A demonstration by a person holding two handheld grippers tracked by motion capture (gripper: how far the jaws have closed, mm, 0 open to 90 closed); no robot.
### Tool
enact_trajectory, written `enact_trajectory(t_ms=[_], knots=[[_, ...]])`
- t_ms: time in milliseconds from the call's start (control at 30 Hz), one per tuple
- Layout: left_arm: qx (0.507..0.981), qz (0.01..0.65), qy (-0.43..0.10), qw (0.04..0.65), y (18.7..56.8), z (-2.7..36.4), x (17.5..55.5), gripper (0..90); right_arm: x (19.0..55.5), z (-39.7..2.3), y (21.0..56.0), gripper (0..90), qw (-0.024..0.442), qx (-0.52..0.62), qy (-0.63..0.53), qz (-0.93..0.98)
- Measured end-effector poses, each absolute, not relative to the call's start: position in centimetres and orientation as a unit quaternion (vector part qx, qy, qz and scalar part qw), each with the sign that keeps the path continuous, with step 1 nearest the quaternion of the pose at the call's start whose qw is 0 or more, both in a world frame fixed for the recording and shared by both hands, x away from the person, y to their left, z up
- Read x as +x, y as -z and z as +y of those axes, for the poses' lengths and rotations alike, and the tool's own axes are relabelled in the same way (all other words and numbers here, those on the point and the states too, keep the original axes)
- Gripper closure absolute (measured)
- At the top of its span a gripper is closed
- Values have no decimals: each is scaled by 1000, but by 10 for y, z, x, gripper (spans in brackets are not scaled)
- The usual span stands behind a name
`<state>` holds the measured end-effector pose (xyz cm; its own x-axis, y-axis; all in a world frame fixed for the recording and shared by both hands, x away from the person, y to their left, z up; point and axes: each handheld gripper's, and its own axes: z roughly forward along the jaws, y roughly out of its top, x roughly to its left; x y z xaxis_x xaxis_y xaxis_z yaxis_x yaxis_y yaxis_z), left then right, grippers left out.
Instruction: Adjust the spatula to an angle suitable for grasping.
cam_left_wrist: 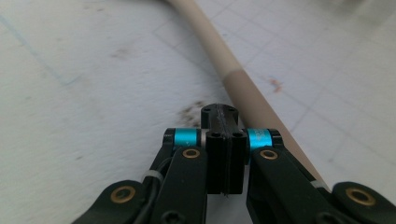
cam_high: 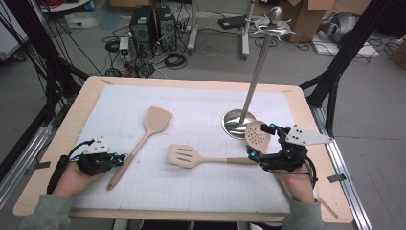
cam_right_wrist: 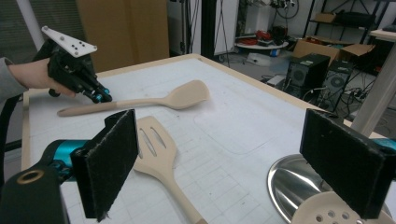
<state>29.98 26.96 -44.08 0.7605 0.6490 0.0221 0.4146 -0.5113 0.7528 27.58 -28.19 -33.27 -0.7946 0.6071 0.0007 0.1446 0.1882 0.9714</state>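
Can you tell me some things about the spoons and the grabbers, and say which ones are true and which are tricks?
1. The left hand-held gripper is shut, with nothing between its jaws. True.
2. The right hand-held gripper is squeezed shut. False: its jaws stand wide open.
3. The slotted spatula lies flat on the white mat. True.
4. The solid spatula hangs from the metal stand. False: it lies on the mat.
5. The left hand-held gripper is beside the solid spatula's handle. True.

closed left hand-held gripper (cam_high: 120, 158) beside the solid spatula (cam_high: 143, 136); right hand-held gripper (cam_high: 262, 141) open near the slotted spatula (cam_high: 201, 157).
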Motion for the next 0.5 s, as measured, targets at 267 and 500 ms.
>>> enact_trajectory(t_ms=[267, 500], knots=[[867, 272, -141, 392, 442, 233, 294, 894, 276, -283, 333, 107, 200, 252, -585, 745], [869, 260, -129, 400, 442, 212, 300, 892, 276, -281, 333, 106, 198, 249, -583, 747]])
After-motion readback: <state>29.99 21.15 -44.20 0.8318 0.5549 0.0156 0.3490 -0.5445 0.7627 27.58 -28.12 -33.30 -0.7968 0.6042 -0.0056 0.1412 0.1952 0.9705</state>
